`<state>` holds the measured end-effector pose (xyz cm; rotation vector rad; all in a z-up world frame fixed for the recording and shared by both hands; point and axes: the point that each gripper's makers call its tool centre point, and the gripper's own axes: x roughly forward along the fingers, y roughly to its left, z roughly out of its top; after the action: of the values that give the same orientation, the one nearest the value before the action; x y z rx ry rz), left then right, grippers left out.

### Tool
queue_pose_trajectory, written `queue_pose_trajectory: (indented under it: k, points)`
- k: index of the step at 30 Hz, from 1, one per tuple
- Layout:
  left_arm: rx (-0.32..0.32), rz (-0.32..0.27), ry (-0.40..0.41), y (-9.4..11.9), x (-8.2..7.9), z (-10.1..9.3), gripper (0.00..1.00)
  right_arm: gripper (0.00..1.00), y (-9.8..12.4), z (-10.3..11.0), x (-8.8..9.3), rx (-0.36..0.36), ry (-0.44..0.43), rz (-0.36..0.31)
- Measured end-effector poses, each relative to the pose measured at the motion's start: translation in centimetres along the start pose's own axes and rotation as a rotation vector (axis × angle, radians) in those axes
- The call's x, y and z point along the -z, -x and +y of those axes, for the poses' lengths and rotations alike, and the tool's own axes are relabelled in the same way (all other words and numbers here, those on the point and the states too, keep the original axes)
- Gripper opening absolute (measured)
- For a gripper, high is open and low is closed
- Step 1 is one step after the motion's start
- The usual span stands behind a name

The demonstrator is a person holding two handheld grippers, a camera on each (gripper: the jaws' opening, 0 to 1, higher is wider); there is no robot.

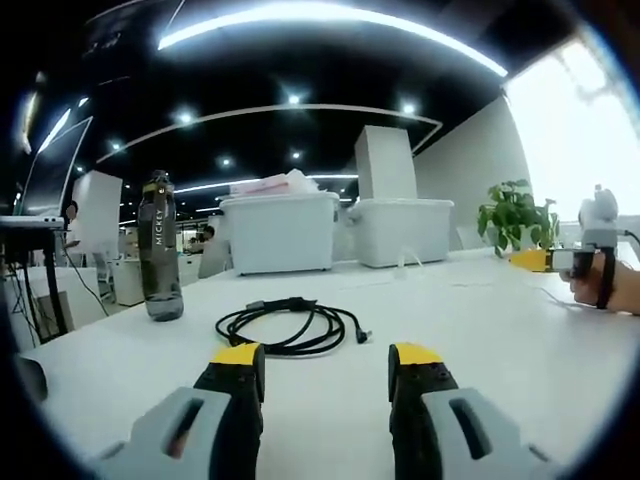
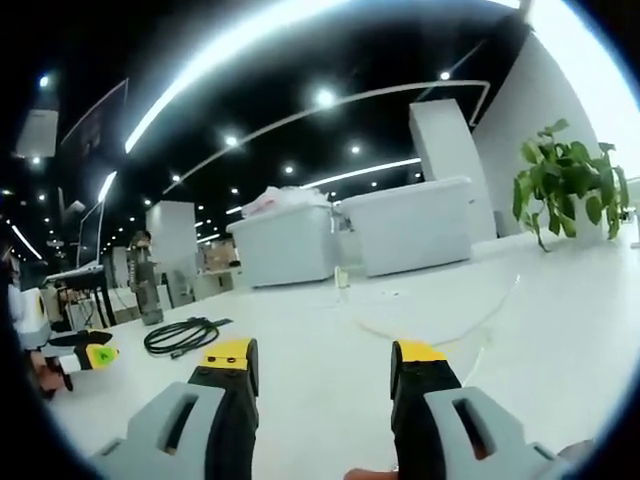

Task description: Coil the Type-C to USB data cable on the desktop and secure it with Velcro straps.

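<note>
So: dark water bottle (image 1: 160, 247) stands far left on the white table (image 1: 500, 340), black cable (image 1: 290, 327) loosely coiled (no strap visible on it) just right of it, ahead of the left gripper (image 1: 328, 372), released. Right gripper (image 2: 325, 368) spread wide too, holding nothing; potted plant (image 2: 568, 188) far right.

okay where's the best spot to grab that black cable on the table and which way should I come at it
Probably the free plug end of the black cable: it sticks out clear of the loose loops, toward the right in the left gripper view. It lies flat on the white table, so come from above with the open left gripper, jaws straddling the cord just behind the plug. The bottle stands left of it, out of the way.
</note>
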<state>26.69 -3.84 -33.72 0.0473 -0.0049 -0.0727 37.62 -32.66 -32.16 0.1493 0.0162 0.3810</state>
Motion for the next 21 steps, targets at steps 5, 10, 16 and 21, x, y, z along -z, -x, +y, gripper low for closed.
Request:
queue_pose_trajectory:
  k: [5,10,16,21]
  points:
    - [0.0,0.001,0.001,0.33,0.08,-0.18,0.5,0.52,0.43,0.24,0.12,0.001,-0.001,0.0]
    - [0.001,0.006,-0.005,0.7,0.21,-0.51,0.5,0.52,0.37,0.24,0.13,-0.001,0.002,0.002]
    - [0.001,0.01,-0.006,0.1,0.19,0.0,0.5,0.52,0.54,0.29,0.16,-0.002,0.0,0.001]
    - [0.003,0.013,-0.009,0.22,0.29,-0.17,0.5,0.52,0.46,0.23,0.16,-0.002,0.0,0.002]
